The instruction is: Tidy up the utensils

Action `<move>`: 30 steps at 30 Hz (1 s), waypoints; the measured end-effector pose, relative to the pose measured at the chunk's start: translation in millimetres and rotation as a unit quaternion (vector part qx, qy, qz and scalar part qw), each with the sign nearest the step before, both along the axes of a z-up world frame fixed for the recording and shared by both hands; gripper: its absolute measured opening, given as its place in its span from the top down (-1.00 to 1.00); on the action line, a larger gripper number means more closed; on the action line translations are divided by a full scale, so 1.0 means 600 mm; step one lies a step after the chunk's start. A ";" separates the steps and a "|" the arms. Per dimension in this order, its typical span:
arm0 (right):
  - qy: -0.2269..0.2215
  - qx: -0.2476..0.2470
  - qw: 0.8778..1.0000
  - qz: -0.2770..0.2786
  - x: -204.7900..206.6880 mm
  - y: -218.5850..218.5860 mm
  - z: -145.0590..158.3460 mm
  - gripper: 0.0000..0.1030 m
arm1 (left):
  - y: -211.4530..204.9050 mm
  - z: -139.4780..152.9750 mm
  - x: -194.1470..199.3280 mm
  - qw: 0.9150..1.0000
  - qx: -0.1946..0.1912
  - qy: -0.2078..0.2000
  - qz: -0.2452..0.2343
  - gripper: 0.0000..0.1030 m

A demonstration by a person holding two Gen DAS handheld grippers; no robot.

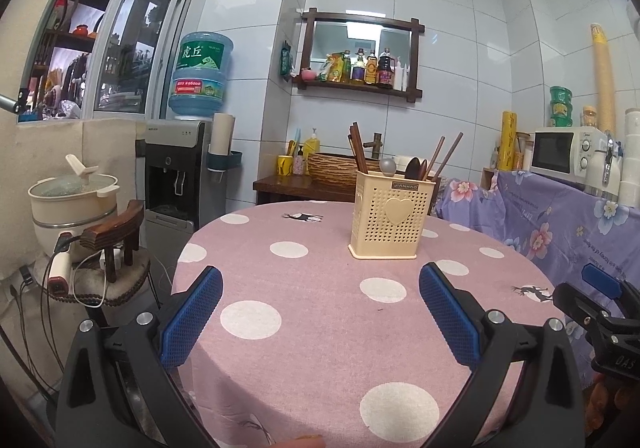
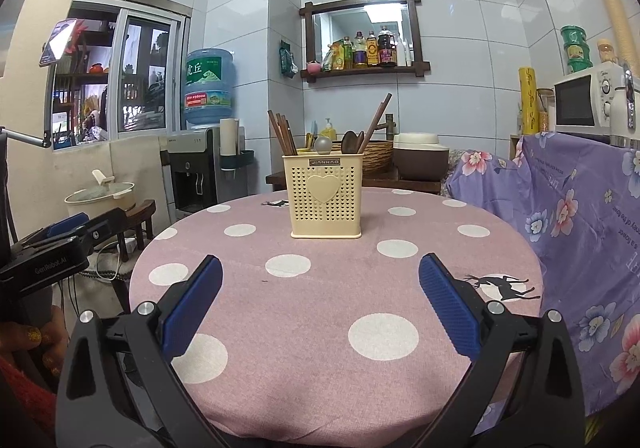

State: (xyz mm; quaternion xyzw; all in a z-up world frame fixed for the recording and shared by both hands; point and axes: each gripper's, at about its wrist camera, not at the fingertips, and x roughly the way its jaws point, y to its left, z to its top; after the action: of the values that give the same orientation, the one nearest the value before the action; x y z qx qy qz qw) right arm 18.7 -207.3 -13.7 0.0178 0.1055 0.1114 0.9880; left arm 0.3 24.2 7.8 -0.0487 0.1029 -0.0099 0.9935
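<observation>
I have my left hand-held gripper point(image 1: 320, 312) spread wide and empty above the near side of the desk point(image 1: 320, 348), which wears a pink cloth with white dots. My right hand-held gripper point(image 2: 320, 300) is spread just as wide, also holding nothing. The cream utensil holder point(image 1: 390, 213) stands upright toward the far side of the desk, well apart from both grippers. Inside it I see chopsticks point(image 2: 282, 133) in the left part and dark wooden spoons point(image 2: 350, 141) with more sticks toward the right. A microwave point(image 2: 584, 103) sits off to the right.
</observation>
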 end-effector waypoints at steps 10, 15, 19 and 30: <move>0.003 -0.001 1.000 0.001 0.001 0.002 -0.002 -0.89 | 0.001 -0.002 0.002 1.000 -0.004 0.004 -0.004 -0.90; 0.003 -0.002 1.000 0.001 0.001 0.006 -0.003 -0.89 | 0.001 -0.003 0.003 1.000 -0.003 0.005 -0.004 -0.90; 0.007 -0.002 1.000 0.002 0.002 0.008 -0.005 -0.89 | 0.000 -0.002 0.003 1.000 -0.002 0.005 -0.004 -0.90; 0.008 -0.003 1.000 0.001 0.004 0.009 -0.005 -0.89 | 0.008 -0.006 0.003 1.000 -0.007 0.007 -0.010 -0.90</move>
State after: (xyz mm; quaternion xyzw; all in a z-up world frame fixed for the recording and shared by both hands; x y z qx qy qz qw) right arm 21.0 -201.8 -16.7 0.0157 0.1141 0.1123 0.9870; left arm 2.3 29.1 4.1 -0.0549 0.1099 -0.0206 0.9922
